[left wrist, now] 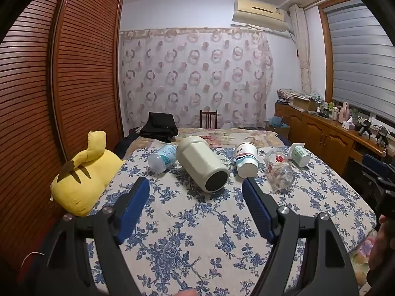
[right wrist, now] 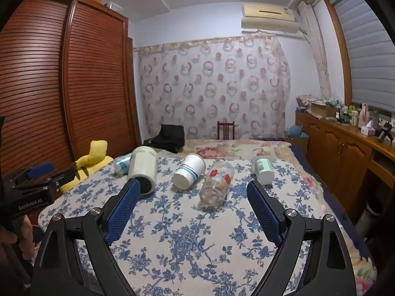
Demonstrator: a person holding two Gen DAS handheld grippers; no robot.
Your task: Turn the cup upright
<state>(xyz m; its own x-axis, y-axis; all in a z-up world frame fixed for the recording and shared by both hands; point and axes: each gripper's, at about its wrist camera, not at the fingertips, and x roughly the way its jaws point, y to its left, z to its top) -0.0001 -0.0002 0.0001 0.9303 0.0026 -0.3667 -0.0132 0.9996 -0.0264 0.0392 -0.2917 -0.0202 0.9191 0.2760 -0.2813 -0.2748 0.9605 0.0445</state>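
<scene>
Several containers lie on their sides on the blue-flowered bedspread (left wrist: 187, 222): a cream tumbler (left wrist: 201, 164) (right wrist: 144, 166), a white paper cup with stripes (left wrist: 246, 159) (right wrist: 188, 174), a clear glass with red print (left wrist: 280, 166) (right wrist: 217, 182), a small green-and-white cup (left wrist: 301, 154) (right wrist: 263, 169) and a plastic water bottle (left wrist: 163, 157) (right wrist: 121, 164). My left gripper (left wrist: 196, 185) is open and empty, short of the tumbler's base. My right gripper (right wrist: 192, 188) is open and empty, short of the glass and the paper cup. The left gripper also shows in the right wrist view (right wrist: 37, 172).
A yellow plush toy (left wrist: 84, 175) lies at the bed's left edge beside a wooden louvred wardrobe (left wrist: 74, 74). Black clothes (left wrist: 160, 125) and a chair (left wrist: 208, 118) are at the far end. A wooden cabinet (left wrist: 325, 133) with small items runs along the right.
</scene>
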